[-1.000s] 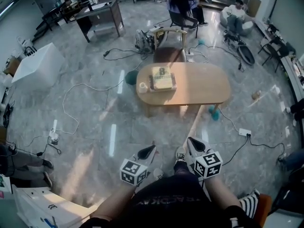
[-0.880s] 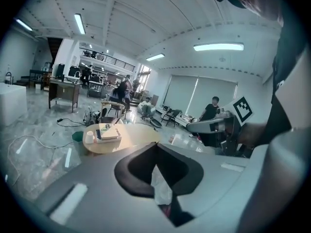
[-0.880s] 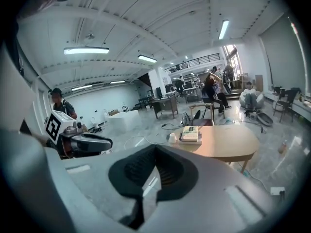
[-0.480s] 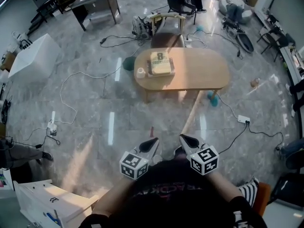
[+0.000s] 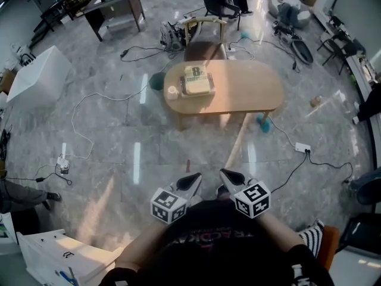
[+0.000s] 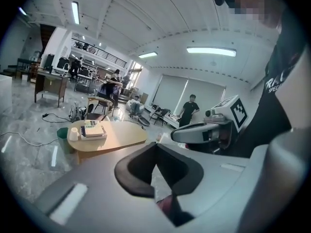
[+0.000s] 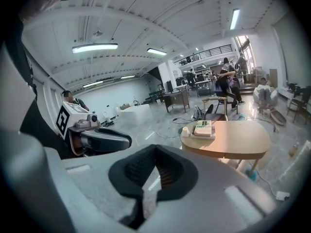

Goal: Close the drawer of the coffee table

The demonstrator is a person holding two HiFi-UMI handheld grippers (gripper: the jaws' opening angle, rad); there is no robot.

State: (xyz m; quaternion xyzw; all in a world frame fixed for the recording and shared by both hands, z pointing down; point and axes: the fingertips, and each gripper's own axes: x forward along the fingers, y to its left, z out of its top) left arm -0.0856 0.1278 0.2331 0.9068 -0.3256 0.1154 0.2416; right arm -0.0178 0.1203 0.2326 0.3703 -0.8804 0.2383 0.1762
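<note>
The oval wooden coffee table (image 5: pixel 244 91) stands a few steps ahead on the marble floor, with a stack of books (image 5: pixel 196 80) and a white cup (image 5: pixel 172 92) on its left end. No drawer can be made out from here. My left gripper (image 5: pixel 194 178) and right gripper (image 5: pixel 224 174) are held low in front of the person's body, side by side and well short of the table. Both are shut with nothing between the jaws. The left gripper view shows its closed jaws (image 6: pixel 162 198) and the table (image 6: pixel 116 136) beyond. The right gripper view shows the same: its closed jaws (image 7: pixel 143 194), the table (image 7: pixel 238 141).
A wooden chair (image 5: pixel 205 37) stands behind the table. Cables run over the floor, with a power strip (image 5: pixel 302 148) at right. A teal bin (image 5: pixel 156 81) sits by the table's left end. A white box (image 5: pixel 36 76) is at left, a desk (image 5: pixel 113 8) at the back.
The table has slid up and left in the head view. My right gripper has moved left, closer to the left one. Both stay shut.
</note>
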